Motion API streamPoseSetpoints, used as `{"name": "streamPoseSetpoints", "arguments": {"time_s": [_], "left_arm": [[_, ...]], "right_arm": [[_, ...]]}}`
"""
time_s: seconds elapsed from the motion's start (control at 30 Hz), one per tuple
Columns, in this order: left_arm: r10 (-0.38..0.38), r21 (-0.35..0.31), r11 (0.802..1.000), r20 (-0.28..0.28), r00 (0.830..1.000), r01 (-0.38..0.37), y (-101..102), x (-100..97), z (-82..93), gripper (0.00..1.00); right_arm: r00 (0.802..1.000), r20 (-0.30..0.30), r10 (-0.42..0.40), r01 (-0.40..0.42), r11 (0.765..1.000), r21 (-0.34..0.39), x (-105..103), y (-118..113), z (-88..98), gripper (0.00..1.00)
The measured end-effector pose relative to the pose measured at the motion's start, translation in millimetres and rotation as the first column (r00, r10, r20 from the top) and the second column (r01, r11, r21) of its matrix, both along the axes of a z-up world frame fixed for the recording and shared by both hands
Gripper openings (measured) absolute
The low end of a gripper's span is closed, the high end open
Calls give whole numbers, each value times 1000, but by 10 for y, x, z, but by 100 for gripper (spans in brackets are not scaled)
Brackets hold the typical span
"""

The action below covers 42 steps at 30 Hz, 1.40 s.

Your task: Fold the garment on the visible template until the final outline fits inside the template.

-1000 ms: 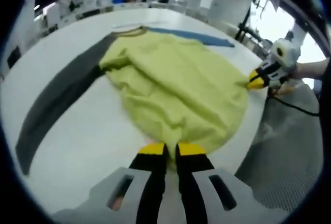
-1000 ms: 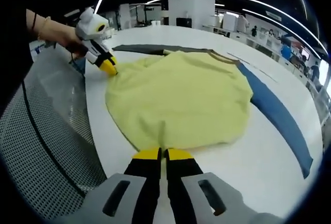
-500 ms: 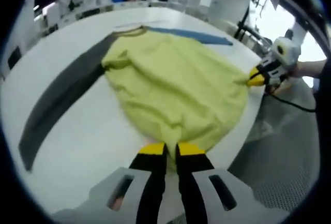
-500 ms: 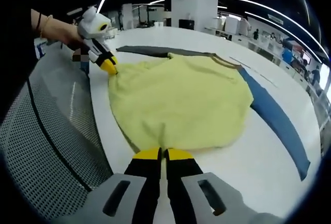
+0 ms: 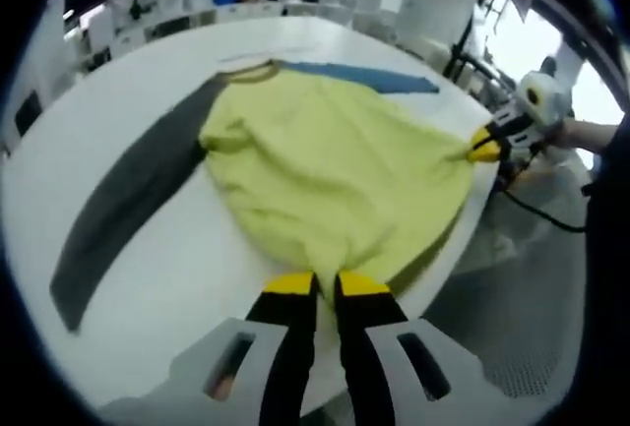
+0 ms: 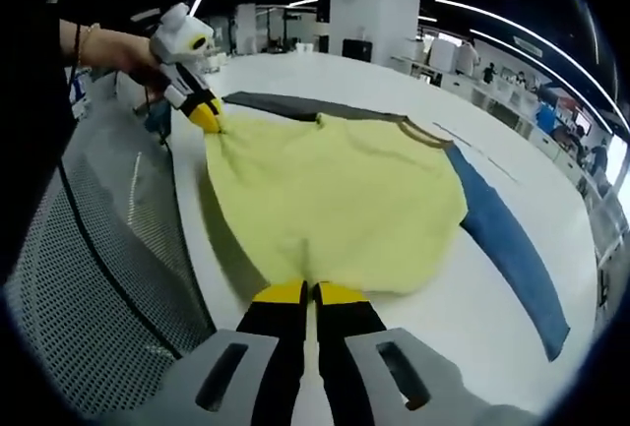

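Observation:
A yellow-green shirt (image 5: 335,165) lies spread on the white table (image 5: 148,288), with a dark grey sleeve (image 5: 128,205) on one side and a blue sleeve (image 5: 364,76) on the other. My left gripper (image 5: 327,283) is shut on one corner of the hem. It appears again as the left gripper (image 6: 205,114) in a person's hand, pinching the cloth. My right gripper (image 6: 307,293) is shut on the other hem corner of the shirt (image 6: 335,195), and shows as the right gripper (image 5: 485,146) at the table's edge. The hem is stretched between them along the near edge.
Perforated grey flooring (image 6: 98,278) runs beside the table's rounded edge, and a black cable (image 5: 546,219) trails from the right gripper. Far off stand benches and a white pillar (image 6: 366,3). A thin line (image 6: 482,155) marks the table beyond the blue sleeve (image 6: 507,249).
Both grippers have drawn the hem back toward the near table edge, and the shirt with both sleeves has slid along. The hem now reaches the edge, stretched tighter.

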<state>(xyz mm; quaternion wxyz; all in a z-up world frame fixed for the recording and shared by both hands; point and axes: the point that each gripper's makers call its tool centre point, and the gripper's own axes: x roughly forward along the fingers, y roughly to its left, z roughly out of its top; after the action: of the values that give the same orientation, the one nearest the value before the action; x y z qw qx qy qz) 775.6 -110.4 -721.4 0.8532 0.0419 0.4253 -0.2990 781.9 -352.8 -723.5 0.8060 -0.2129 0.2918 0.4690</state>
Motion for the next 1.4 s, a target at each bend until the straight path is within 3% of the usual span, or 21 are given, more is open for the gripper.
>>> {"name": "streamPoseSetpoints", "arguments": {"time_s": [0.17,0.23,0.43,0.6,0.73,0.93,1.17,1.4], "left_arm": [[8,0,1000,23,1000,-8,11,165,163,3],[13,-1,1000,31,999,-13,10,244,220,3],[10,2,1000,49,999,-10,-12,506,353,3],[6,8,1000,48,999,-7,-24,689,362,3],[8,10,1000,35,999,-8,-10,810,320,3],[22,7,1000,9,1000,-22,19,1015,206,3],[51,11,999,-48,998,-51,68,1299,-20,3],[53,29,998,-96,994,-50,71,1413,-198,3]], "right_arm": [[1000,-2,-31,31,999,11,198,-23,168,3],[997,-30,-71,72,997,33,291,-42,228,3],[997,-11,-76,76,997,26,568,-58,349,3],[998,-16,-65,65,998,3,771,-42,370,3],[997,-26,-71,70,997,-9,923,-44,362,3],[991,-89,-102,102,995,-3,1131,-24,275,3],[964,-199,-176,187,982,39,1442,9,152,3],[941,-272,-203,218,976,25,1637,31,-64,3]]}}
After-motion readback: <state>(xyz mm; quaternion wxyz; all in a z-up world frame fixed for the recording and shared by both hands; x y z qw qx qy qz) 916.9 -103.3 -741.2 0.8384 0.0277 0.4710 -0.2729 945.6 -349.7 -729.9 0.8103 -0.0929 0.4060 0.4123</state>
